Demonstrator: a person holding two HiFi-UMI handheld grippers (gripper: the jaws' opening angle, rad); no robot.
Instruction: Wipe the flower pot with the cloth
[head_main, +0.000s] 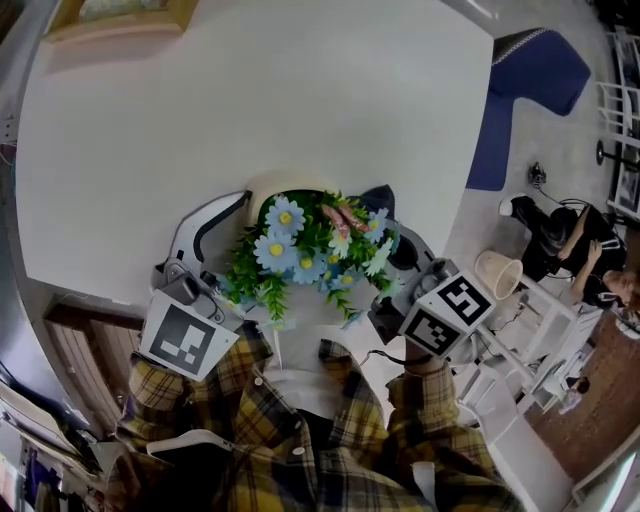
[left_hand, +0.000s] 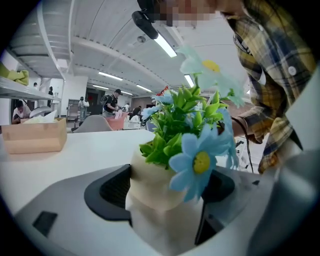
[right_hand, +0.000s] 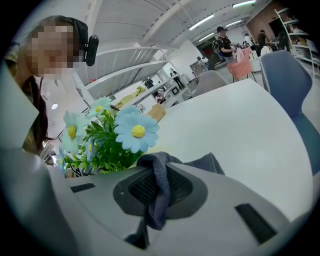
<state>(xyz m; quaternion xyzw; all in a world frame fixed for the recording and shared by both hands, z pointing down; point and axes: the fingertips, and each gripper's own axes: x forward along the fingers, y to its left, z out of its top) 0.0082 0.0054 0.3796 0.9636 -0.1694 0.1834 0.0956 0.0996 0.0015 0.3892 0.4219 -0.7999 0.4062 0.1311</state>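
Observation:
A cream flower pot (left_hand: 150, 192) with green leaves and pale blue daisies (head_main: 300, 245) is held up over the table's near edge. My left gripper (left_hand: 160, 200) is shut on the pot, one dark pad on each side of its body. In the head view the left gripper (head_main: 252, 215) reaches in from the left, and the flowers hide most of the pot. My right gripper (right_hand: 155, 200) is shut on a dark grey-blue cloth (right_hand: 160, 190), which hangs folded between the pads. The right gripper (head_main: 392, 238) sits just right of the flowers, with the cloth (head_main: 378, 198) against the plant's right side.
A large white table (head_main: 250, 100) spreads ahead, with a wooden box (head_main: 120, 15) at its far left. A blue chair (head_main: 525, 90) stands at the right. On the floor to the right are a pale bin (head_main: 497, 272), a white rack (head_main: 530, 345) and a seated person (head_main: 570, 240).

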